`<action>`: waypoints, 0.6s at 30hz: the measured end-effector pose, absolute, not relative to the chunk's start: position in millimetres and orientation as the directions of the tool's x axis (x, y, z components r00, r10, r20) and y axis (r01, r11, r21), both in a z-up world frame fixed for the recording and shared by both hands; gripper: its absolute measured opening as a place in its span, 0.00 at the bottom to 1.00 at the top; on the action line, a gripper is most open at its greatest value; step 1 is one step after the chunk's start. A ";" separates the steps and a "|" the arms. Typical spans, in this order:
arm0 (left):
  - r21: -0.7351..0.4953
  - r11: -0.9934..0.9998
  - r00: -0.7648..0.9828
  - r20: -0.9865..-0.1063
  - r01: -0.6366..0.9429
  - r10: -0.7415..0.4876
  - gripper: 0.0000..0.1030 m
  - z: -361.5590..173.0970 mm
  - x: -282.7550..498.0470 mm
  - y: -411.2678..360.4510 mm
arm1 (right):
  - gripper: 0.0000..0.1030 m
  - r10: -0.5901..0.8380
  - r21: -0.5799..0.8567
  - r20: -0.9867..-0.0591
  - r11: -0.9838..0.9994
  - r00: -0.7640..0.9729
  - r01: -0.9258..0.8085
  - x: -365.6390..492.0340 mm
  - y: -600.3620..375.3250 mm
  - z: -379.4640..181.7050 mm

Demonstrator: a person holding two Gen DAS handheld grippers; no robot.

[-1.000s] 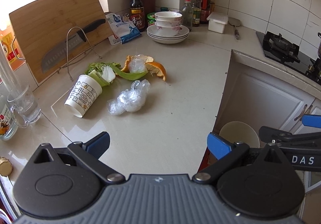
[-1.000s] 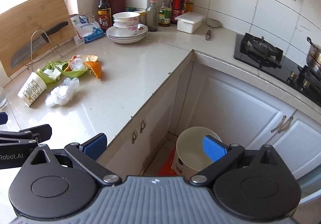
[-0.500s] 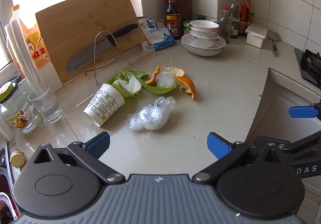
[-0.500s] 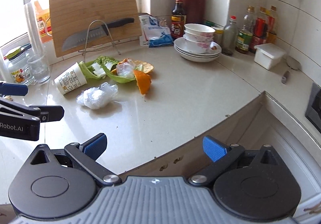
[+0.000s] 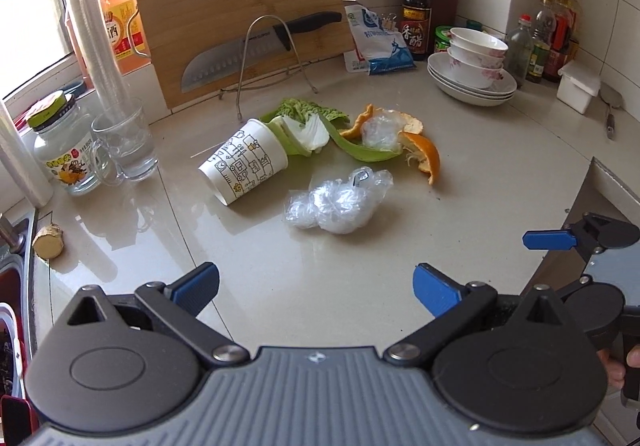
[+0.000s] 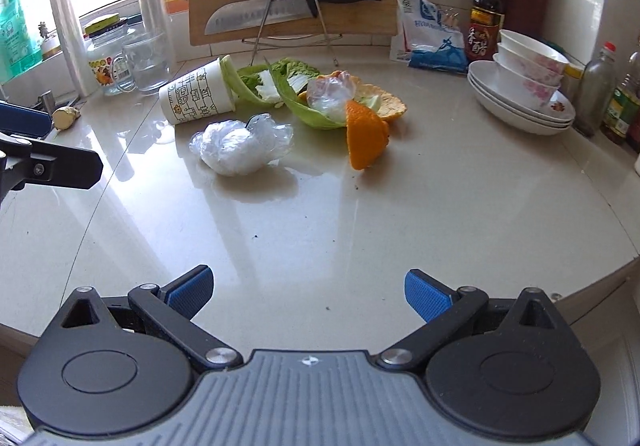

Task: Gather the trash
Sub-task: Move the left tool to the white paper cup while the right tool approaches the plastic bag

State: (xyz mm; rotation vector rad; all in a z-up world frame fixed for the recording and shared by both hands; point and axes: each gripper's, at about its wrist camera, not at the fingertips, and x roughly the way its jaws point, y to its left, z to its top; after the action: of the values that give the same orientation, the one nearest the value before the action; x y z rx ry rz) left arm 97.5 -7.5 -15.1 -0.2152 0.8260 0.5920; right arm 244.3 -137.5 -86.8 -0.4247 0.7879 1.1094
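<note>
1. The left tongs (image 5: 316, 288) sit at the bottom of the left wrist view, blue pads spread wide with nothing between them, above bare worktop (image 5: 360, 266).
2. The right tongs (image 6: 307, 290) fill the bottom of the right wrist view, likewise released and empty.
3. The trash lies in one cluster at the centre of both views. A printed paper cup (image 5: 243, 161) lies on its side, mouth toward the lower left in the left wrist view.
4. Green cabbage leaves (image 5: 308, 126) touch the cup's base end and curl toward the orange peel (image 5: 424, 154) right of them.
5. A small wad of clear film (image 5: 380, 132) rests on the leaves and peel.
6. A crumpled clear plastic bag (image 5: 338, 202) lies just below the cup and leaves, nearest the tongs.
7. In the upper part of the frame, a cutting board (image 5: 240, 6) leans against the wall with a knife (image 5: 256, 46) on a wire rack.
8. Stacked bowls (image 5: 474, 68) stand at upper right; a glass mug (image 5: 126, 138) and jar (image 5: 60, 150) at left.
</note>
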 end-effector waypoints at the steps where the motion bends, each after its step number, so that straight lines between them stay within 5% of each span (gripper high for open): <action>1: 0.034 0.819 0.537 -0.739 -0.573 0.406 0.99 -15.2 96.9 -4.3 | 1.00 0.632 0.079 -0.747 0.392 0.206 -0.917 245.5 -132.6 -89.8; 18: 0.069 0.841 0.535 -0.743 -0.536 0.402 0.99 -27.9 130.2 83.8 | 1.00 0.641 0.047 -0.760 0.224 0.110 -0.973 248.3 -55.5 -115.0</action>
State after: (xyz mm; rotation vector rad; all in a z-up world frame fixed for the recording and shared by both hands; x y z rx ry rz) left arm 130.2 83.8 -27.9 -0.1756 0.8367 0.5618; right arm 248.3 -55.5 -115.0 -0.5424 0.7581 1.2750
